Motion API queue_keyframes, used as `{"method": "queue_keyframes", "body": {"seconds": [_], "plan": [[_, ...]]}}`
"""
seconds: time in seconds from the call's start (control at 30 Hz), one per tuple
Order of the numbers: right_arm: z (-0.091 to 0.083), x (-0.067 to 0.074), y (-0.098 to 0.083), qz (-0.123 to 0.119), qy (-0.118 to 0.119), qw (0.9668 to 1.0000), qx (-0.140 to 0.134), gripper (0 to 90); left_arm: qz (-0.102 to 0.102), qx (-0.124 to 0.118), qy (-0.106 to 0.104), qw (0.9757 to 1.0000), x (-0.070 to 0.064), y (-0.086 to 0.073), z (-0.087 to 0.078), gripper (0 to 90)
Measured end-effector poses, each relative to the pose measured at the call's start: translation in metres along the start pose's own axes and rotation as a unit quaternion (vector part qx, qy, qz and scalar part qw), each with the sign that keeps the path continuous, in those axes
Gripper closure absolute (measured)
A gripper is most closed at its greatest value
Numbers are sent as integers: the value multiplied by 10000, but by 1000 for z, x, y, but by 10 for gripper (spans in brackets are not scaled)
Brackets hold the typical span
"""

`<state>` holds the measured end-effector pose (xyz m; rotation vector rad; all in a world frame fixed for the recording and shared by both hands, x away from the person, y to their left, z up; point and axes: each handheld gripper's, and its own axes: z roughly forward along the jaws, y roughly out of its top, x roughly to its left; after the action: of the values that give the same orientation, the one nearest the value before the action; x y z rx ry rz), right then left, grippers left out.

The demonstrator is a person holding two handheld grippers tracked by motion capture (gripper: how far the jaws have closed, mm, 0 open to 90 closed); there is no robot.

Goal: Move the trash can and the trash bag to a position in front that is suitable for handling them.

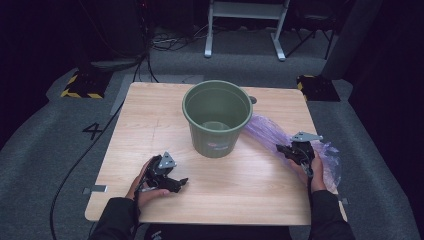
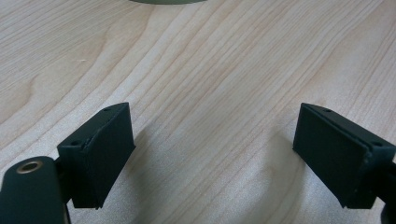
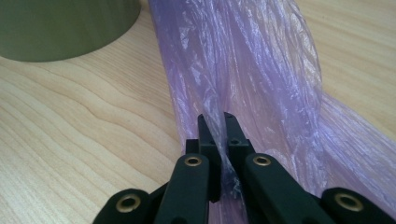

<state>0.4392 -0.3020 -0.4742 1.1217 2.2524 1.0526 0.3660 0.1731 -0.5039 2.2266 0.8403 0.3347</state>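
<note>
- The purple plastic bag (image 3: 243, 70) lies stretched across the table's (image 1: 150, 130) right side, well apart from your left gripper (image 1: 167, 181), which rests near left with its jaws wide apart over bare wood.
- Your right gripper (image 3: 218, 122) is clamped on a fold of it.
- Farther off, at centre, stands the green bucket (image 1: 217, 119), the bag's far end beside it.

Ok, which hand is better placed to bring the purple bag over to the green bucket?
Right. The right gripper is already shut on the purple bag beside the green bucket; the left gripper rests open on bare table.
</note>
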Motion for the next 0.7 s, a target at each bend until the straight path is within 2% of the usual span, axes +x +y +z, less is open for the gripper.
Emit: {"method": "queue_keyframes", "body": {"seconds": [0.37,0.7], "plan": [[-11,-1,7,101,-9,9994,-336,899,2,3,2,10000,0,0,0,118],[-28,0,14,137,-28,9970,-758,900,1,3,2,10000,0,0,0,118]]}}
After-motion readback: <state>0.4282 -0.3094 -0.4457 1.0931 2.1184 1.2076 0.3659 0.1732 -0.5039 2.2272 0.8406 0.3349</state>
